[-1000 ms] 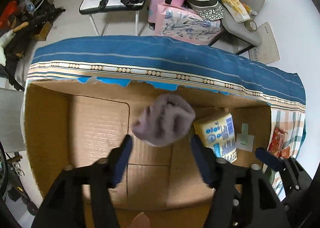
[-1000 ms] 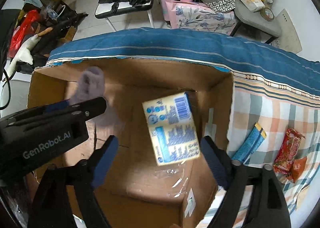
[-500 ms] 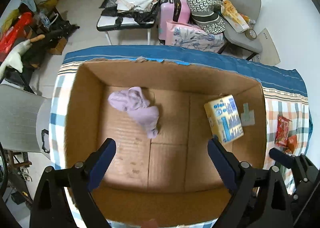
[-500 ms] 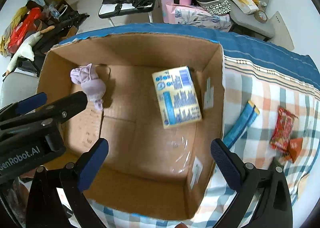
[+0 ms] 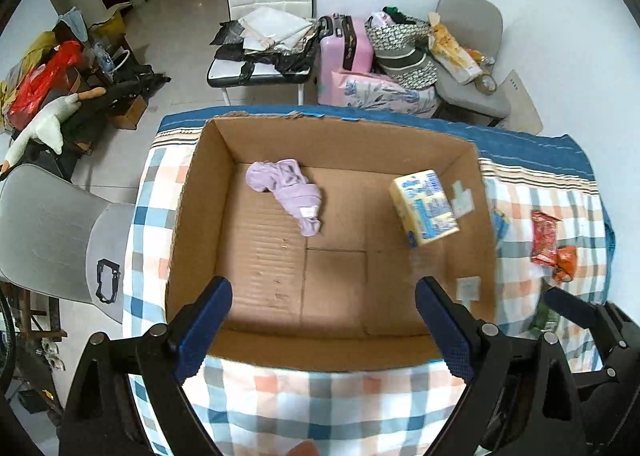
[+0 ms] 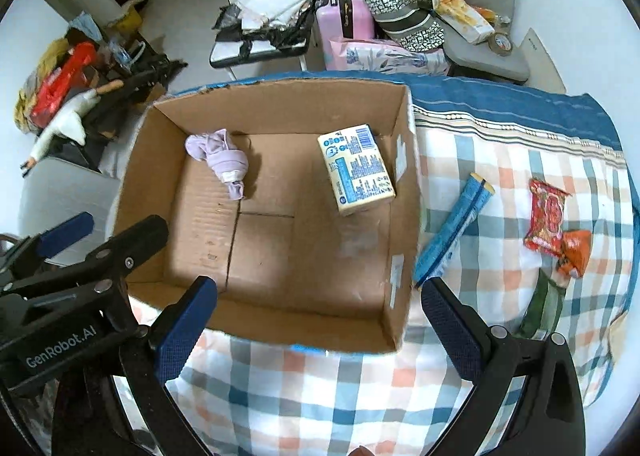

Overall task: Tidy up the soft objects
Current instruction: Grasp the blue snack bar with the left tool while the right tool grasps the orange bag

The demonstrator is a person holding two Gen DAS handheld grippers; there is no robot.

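Box and contents, ahead of both grippers

Cardboard box (image 6: 276,296) on checked cloth (image 6: 500,160); inside, crumpled garment (image 6: 222,160) far left, tissue pack (image 6: 356,168) far right, well apart. Right of box on cloth: long packet (image 6: 454,230), then snack wrappers (image 6: 554,224).

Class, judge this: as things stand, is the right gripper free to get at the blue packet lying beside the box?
Probably yes. The blue packet lies flat on the checked cloth outside the box, uncovered, and the right gripper hangs open just before it.
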